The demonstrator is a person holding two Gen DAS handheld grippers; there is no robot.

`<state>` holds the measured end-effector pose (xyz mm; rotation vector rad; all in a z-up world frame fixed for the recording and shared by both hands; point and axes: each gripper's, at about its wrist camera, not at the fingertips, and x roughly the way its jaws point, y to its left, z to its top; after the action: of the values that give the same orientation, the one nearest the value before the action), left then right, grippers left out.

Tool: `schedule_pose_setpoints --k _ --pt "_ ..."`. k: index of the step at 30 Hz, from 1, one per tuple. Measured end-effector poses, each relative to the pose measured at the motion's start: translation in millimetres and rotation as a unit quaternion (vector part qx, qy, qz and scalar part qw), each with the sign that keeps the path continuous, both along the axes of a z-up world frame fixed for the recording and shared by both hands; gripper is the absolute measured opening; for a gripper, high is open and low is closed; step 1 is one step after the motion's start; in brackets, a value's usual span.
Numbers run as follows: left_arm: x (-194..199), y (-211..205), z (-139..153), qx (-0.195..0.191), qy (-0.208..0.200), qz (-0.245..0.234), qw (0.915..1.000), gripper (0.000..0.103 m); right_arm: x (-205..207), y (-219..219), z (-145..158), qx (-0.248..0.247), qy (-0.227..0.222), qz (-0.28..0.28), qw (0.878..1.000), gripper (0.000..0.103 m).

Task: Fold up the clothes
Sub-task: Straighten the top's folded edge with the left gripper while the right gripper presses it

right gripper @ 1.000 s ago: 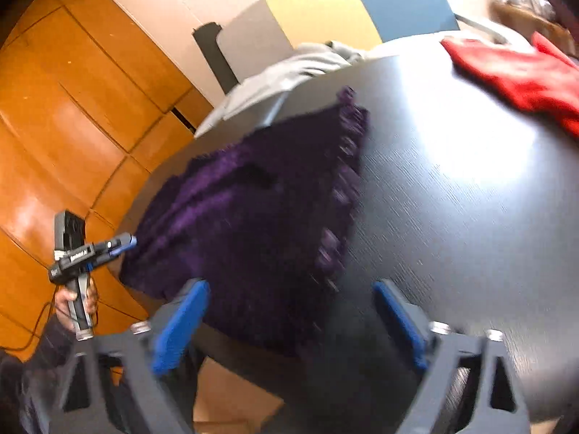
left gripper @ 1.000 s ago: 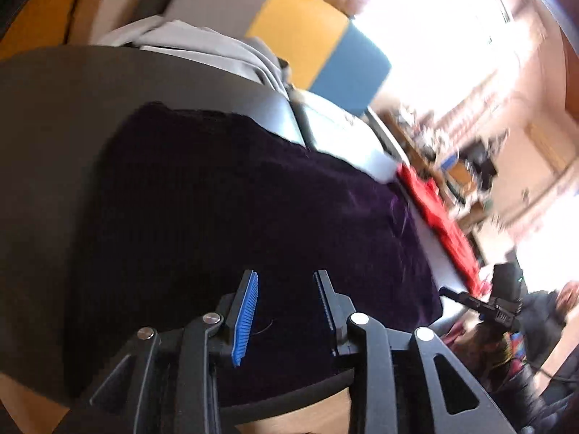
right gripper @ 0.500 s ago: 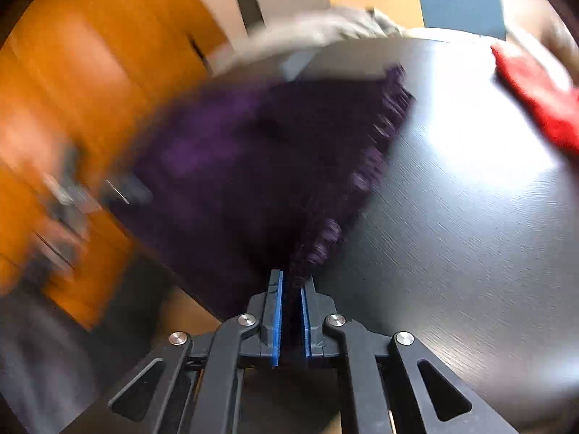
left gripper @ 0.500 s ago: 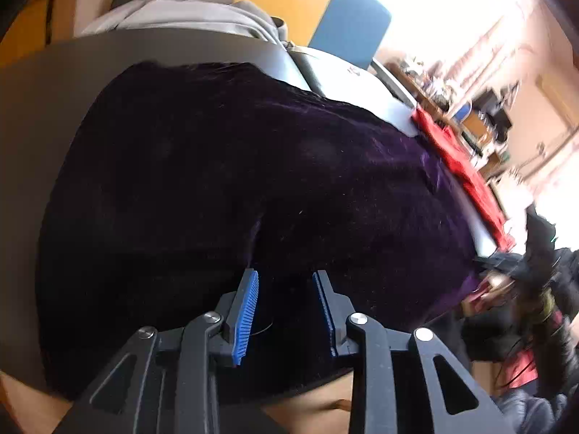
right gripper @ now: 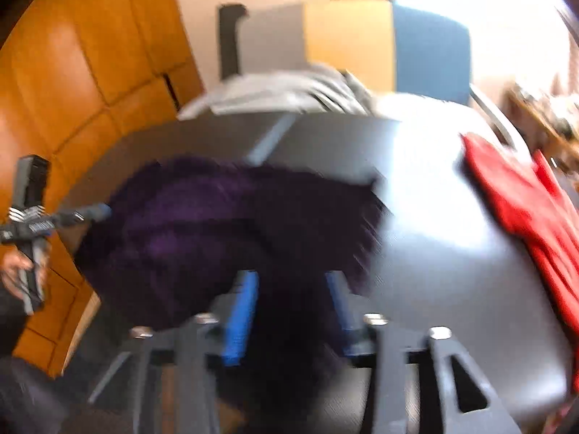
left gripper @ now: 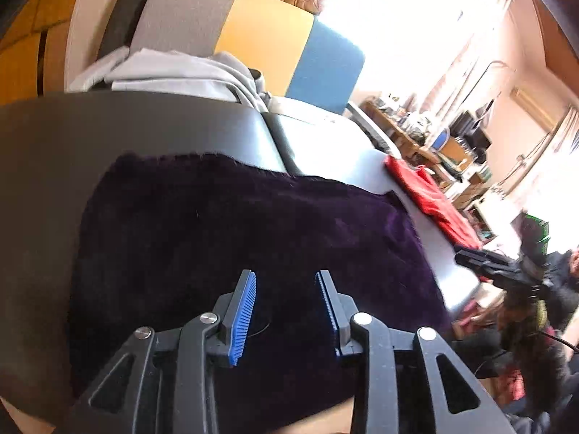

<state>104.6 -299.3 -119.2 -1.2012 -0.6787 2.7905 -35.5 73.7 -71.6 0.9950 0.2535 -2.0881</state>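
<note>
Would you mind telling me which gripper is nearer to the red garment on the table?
Right. The right gripper sits at the purple garment's edge facing the red garment; the left gripper works the purple garment's far side, away from it.

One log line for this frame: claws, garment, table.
left claw: open over purple garment | right claw: open, blurred | garment: flat on table | red cloth: aside

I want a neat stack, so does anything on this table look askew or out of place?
The purple garment hangs over the near edge of the table rather than lying fully on it. The red garment lies rumpled at the table's far side, and the grey garment sits loosely bunched behind.
</note>
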Motion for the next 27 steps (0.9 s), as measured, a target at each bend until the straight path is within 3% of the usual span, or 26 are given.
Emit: schedule_pose_setpoints --k 2,5,6,7,9,10,12,15,16,18,20,23,27 --pt "5.0 -9.7 -13.1 0.010 -0.011 0.026 0.9996 0.035 -9.3 -35.5 -5.9 -0.032 -0.006 0.011 0.999 0.051" --pt "12.6 -24.3 -32.7 0.024 -0.027 0.066 0.9972 0.035 -21.8 -62.7 -27.1 -0.031 -0.009 -0.006 0.999 0.055" --pt "15.1 -29.2 -39.3 0.029 -0.032 0.079 0.9960 0.032 -22.8 -58.5 -40.9 -0.019 -0.008 -0.010 1.000 0.056" --pt "17.6 -34.1 -45.8 0.034 -0.037 0.092 0.9945 0.021 -23.8 -54.4 -54.7 -0.006 -0.008 -0.014 1.000 0.056" --pt "22.7 -43.8 -58.9 0.043 -0.048 0.118 0.9909 0.009 -25.8 -46.1 -81.4 0.017 -0.007 -0.021 1.000 0.049" --pt "26.4 -48.9 -61.7 0.072 -0.048 0.124 0.9885 0.006 -25.4 -43.4 -82.0 0.015 -0.002 -0.017 1.000 0.046" --pt "23.6 -43.1 -52.0 0.059 -0.047 0.109 0.9911 0.006 -24.6 -38.0 -83.3 0.009 0.009 -0.009 1.000 0.045" --pt "18.4 -33.0 -36.3 0.034 -0.047 0.084 0.9947 0.029 -26.1 -36.3 -82.2 0.011 0.010 -0.003 1.000 0.049" --pt "13.1 -27.8 -26.4 0.017 -0.038 0.068 0.9968 0.029 -29.6 -41.7 -77.7 0.022 -0.005 -0.009 1.000 0.051" --pt "2.8 -21.9 -13.7 -0.004 -0.024 0.049 0.9985 0.030 -31.2 -51.9 -66.6 0.036 -0.021 -0.021 0.999 0.071" --pt "-16.6 -22.6 -5.3 -0.021 -0.018 0.034 0.9990 0.030 -29.3 -60.8 -51.6 0.021 -0.021 -0.026 0.999 0.082" --pt "-49.6 -24.6 -10.6 -0.034 -0.021 0.023 0.9989 0.031 -31.2 -74.2 -32.7 -0.022 -0.018 -0.023 0.999 0.090" --pt "-86.9 -46.2 -32.7 -0.055 -0.064 0.045 0.9954 0.031 -57.2 -95.5 -47.4 -0.001 -0.023 -0.035 0.999 0.094"
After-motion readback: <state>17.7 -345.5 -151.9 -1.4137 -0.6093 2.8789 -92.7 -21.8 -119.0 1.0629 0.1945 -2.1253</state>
